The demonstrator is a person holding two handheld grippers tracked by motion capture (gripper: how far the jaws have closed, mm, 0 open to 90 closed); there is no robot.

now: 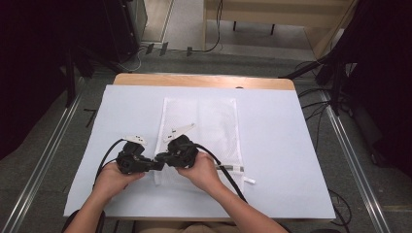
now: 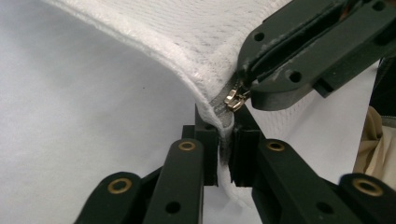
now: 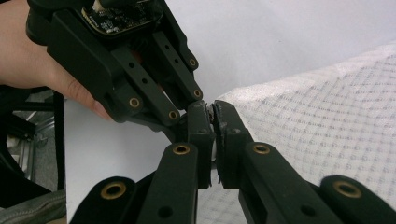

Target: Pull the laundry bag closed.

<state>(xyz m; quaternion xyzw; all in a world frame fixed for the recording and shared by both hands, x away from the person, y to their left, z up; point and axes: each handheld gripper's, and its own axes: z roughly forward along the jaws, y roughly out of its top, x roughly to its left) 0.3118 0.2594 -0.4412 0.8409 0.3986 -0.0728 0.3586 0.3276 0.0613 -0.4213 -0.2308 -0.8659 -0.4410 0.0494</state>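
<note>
A white mesh zip bag [image 1: 209, 121] lies flat on the white sheet [image 1: 282, 145], long side running away from me. Both grippers meet at its near left corner. My left gripper [image 1: 154, 165] is shut on the grey zipper end of the bag's corner [image 2: 223, 122], which rises between its jaws. My right gripper [image 1: 163, 158] comes in from the other side, and in the left gripper view the right gripper [image 2: 246, 83] is shut on the metal zipper pull [image 2: 235, 99]. In the right gripper view its own tips [image 3: 213, 119] are pressed together against the left gripper [image 3: 198, 105], with mesh [image 3: 327, 121] at right.
The sheet covers most of a wooden table [image 1: 204, 80]. A small white tab [image 1: 249, 181] lies at the bag's near right corner. Each gripper trails a black cable [image 1: 228, 174] toward the front edge. Cables and dark stands [image 1: 335, 73] sit on the floor around the table.
</note>
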